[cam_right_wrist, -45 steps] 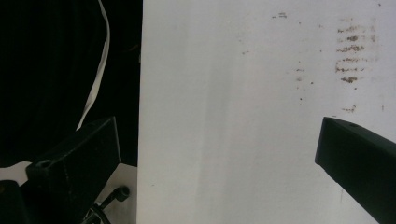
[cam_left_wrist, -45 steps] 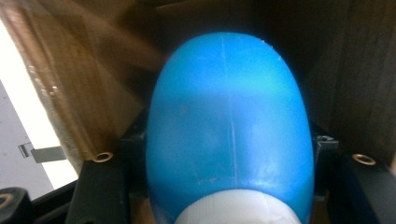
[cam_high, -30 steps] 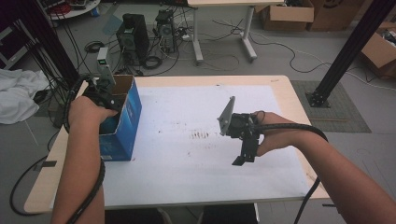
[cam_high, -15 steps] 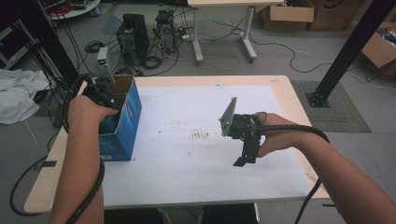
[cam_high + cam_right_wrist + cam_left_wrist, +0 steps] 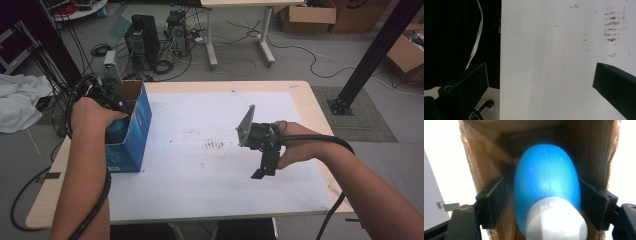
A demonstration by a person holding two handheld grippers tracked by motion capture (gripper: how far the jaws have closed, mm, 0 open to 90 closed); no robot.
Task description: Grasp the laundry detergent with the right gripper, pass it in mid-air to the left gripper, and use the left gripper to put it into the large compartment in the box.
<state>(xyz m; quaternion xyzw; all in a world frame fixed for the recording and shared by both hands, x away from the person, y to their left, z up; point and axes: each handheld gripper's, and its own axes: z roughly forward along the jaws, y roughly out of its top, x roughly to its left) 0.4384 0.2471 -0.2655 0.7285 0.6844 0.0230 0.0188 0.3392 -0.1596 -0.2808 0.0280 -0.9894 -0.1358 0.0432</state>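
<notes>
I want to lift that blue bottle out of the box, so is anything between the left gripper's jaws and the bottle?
Nothing visible does. In the left gripper view the left gripper has a black jaw on each side of the blue bottle, inside the cardboard box. I cannot tell whether the jaws touch it yet.
</notes>
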